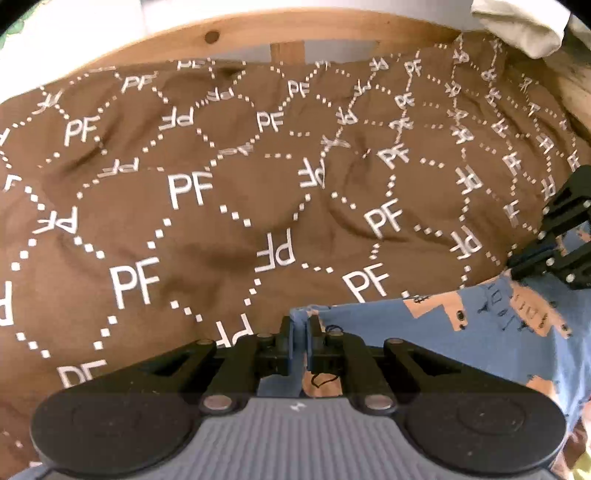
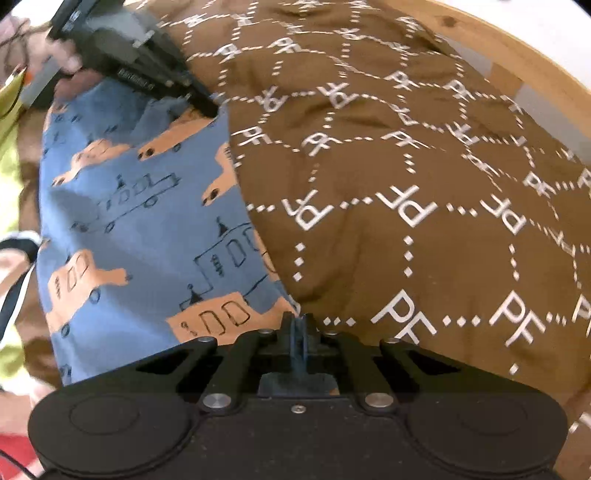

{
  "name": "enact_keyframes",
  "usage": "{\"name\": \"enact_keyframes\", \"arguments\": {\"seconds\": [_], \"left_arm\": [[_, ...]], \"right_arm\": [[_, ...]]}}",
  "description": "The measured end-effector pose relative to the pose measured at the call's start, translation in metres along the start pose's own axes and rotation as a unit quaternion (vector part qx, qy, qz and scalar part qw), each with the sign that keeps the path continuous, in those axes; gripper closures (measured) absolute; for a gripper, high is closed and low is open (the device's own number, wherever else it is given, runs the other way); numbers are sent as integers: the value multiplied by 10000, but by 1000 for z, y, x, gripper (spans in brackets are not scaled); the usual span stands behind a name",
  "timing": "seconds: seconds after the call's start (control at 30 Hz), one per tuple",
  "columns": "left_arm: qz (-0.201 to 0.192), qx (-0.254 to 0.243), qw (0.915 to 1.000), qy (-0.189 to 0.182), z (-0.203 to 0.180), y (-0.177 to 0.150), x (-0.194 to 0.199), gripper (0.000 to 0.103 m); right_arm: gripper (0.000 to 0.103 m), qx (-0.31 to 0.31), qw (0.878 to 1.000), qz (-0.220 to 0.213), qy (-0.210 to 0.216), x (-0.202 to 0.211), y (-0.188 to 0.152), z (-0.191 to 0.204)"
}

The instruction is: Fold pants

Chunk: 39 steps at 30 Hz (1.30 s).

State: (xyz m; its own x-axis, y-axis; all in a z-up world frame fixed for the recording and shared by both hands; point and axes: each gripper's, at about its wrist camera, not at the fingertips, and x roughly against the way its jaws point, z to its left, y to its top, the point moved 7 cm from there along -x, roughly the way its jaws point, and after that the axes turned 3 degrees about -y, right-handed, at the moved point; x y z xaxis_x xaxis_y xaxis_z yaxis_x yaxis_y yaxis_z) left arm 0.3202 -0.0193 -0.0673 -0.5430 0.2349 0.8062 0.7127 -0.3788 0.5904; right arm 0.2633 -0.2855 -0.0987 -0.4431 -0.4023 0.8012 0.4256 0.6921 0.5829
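At the bottom of the left wrist view, your left gripper (image 1: 300, 332) is pinched shut on a corner of the blue pants (image 1: 461, 354), the cloth caught between the narrow jaws. In the right wrist view your right gripper (image 2: 298, 328) likewise sits closed at bottom centre, its jaws nearly together right at the pants' edge with a strip of blue showing between them, so it appears to hold that edge.

The pants, printed with orange vehicles, lie flat on a brown bedspread (image 1: 184, 229) patterned with white "PF" letters. From the right gripper they stretch toward the upper left of the frame, their long axis running from one gripper to the other, with the straight edge you hold bordering bare bedspread to its right. In the left wrist view the same cloth spreads from the near jaws toward the right edge, where the right gripper appears.

Both hands hold the same long edge, one at each end, neither nearer than the other. Carrying that edge across the garment looks like the next fold.

Beyond the bedspread, a pale wooden bed frame (image 1: 207, 35) curves across the top.
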Motion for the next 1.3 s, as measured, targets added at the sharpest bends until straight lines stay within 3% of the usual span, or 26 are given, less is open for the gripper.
{"name": "enact_keyframes", "arguments": {"seconds": [0.07,0.1,0.2,0.27,0.37,0.4,0.47,0.53,0.6,0.7,0.77,0.87,1.0,1.1,1.17,1.23,1.3], "left_arm": [[31,157,9999,-41,2,0,-5,94],[43,233,9997,-53,3,0,-6,94],[-38,411,9991,74,6,1,3,78],[-226,503,9980,306,4,1,17,45],[-574,489,9963,403,-16,-2,40,30],[-671,390,9964,351,-28,-4,46,28],[-793,146,9964,243,-53,-7,50,15],[-826,-247,9962,117,-83,-13,47,14],[-695,-685,9951,131,-110,-18,34,14],[-490,-1148,9899,669,-131,-23,1,15],[-258,-911,9907,977,-120,-27,-18,10],[-211,37,9961,855,-92,-26,-19,7],[-99,13,9944,1056,-80,-27,-11,9],[-138,17,9932,1153,-90,-17,5,11],[-270,-89,9963,811,-108,-4,16,9],[-341,-509,9977,294,-132,23,23,8],[-390,-1009,9940,-163,-158,58,26,4]], "right_arm": [[90,-322,9994,-55,74,4,-2,-6],[80,-501,9987,-104,60,10,-3,-10],[59,-548,9965,-303,-549,35,-10,-10],[57,-554,9936,-460,-867,57,-19,5],[37,-629,9880,-530,-1304,79,-37,39],[34,-660,9864,-552,-1404,84,-42,50],[26,-980,9792,-516,-1698,90,-57,68],[18,-1364,9673,-399,-2100,91,-71,70],[14,-1939,9462,-231,-2579,90,-90,64],[8,-2623,9120,-59,-3152,93,-123,48],[8,-2759,9054,-54,-3227,98,-138,41],[8,-2501,9008,16,-3551,107,-145,40],[5,-2716,8827,-88,-3833,125,-156,35],[2,-3268,8602,-599,-3868,153,-156,30],[1,-3732,8392,-923,-3847,169,-160,34],[1,-4154,8251,-1115,-3664,173,-165,36],[1,-4358,8245,-1267,-3379,171,-168,38]]}}
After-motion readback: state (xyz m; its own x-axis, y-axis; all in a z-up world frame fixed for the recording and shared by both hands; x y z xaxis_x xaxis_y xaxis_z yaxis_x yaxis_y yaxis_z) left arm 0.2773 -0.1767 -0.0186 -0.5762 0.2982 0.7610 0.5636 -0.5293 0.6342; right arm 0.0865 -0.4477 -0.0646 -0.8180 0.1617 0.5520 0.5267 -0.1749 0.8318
